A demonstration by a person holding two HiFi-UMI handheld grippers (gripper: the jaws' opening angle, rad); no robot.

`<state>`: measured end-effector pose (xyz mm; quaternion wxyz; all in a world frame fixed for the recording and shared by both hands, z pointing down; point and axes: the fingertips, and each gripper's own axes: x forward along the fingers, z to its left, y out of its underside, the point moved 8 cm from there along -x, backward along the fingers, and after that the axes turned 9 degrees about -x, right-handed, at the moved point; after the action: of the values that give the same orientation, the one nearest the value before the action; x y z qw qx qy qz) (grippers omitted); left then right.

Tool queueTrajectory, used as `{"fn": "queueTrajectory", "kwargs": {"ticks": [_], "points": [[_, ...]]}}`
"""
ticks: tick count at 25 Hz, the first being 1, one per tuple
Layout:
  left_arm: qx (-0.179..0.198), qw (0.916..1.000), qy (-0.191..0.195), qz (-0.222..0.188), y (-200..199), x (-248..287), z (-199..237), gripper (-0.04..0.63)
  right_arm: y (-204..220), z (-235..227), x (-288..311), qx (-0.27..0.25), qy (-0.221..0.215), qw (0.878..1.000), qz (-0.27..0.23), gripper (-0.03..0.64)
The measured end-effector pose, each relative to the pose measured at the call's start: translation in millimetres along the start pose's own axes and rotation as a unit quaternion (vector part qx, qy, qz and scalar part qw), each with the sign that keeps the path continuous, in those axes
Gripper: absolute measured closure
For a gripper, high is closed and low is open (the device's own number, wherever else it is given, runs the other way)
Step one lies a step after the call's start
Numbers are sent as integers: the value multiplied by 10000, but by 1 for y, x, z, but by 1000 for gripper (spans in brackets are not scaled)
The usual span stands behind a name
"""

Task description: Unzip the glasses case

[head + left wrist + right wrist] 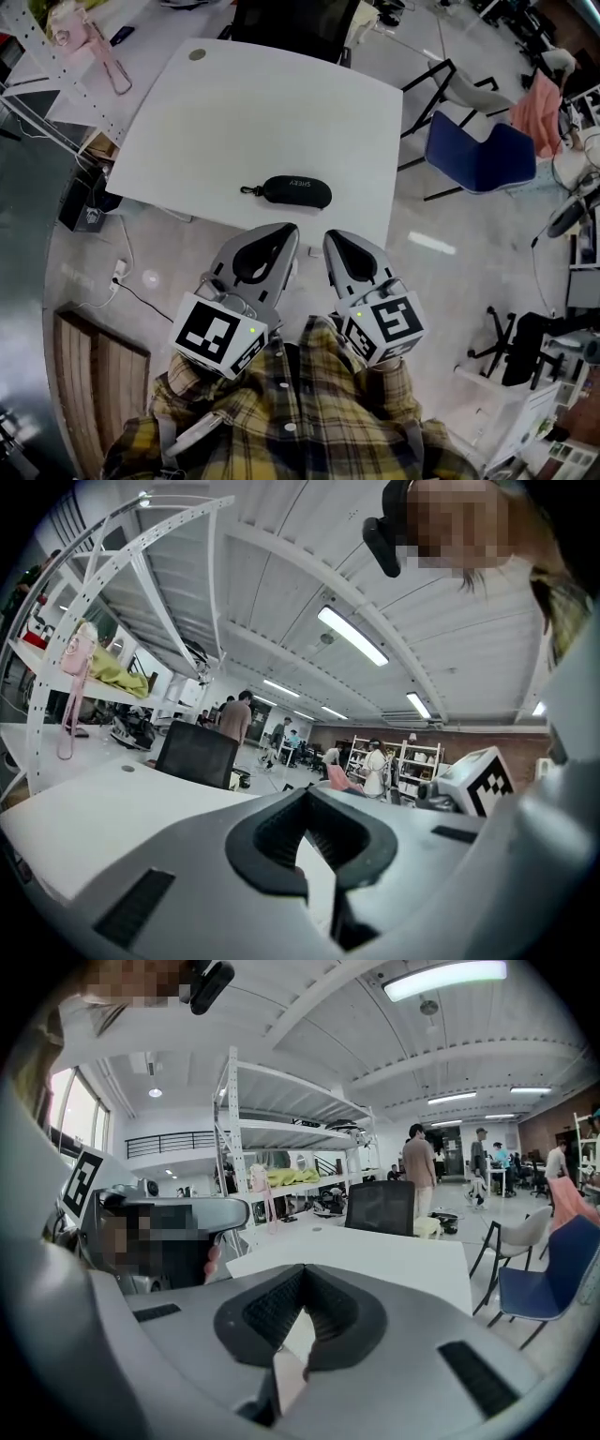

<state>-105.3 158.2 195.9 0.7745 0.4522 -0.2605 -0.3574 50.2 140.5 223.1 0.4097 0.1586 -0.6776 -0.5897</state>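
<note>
Lower left of centre, the left gripper (284, 231) has its jaws closed on nothing. Just above it, mid-frame, the black glasses case (295, 191) lies closed near the front edge of the white table (262, 103). Right of centre, the right gripper (335, 238) is likewise closed and empty. A blue chair (483, 155) stands at the right.
</note>
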Motion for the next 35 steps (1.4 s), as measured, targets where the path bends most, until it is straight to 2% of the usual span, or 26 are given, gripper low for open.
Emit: {"fn": "queueTrajectory", "kwargs": {"ticks": [9, 14, 27, 31, 35], "points": [[132, 9997, -165, 120, -33, 102, 35, 591, -23, -99, 55, 27, -160, 9998, 63, 618], [168, 9993, -226, 226, -39, 137, 45, 591, -29, -136, 72, 4, -224, 9997, 54, 618], [385, 9948, 8, 939, -38, 166, 69, 591, -22, -145, 88, 420, -12, 9989, 225, 618], [624, 9894, 69, 1308, -25, 172, 81, 590, -11, -145, 91, 529, 38, 9980, 339, 618], [1004, 9786, 199, 1783, -11, 179, 89, 589, 5, -145, 90, 669, 72, 9965, 505, 618]]}}
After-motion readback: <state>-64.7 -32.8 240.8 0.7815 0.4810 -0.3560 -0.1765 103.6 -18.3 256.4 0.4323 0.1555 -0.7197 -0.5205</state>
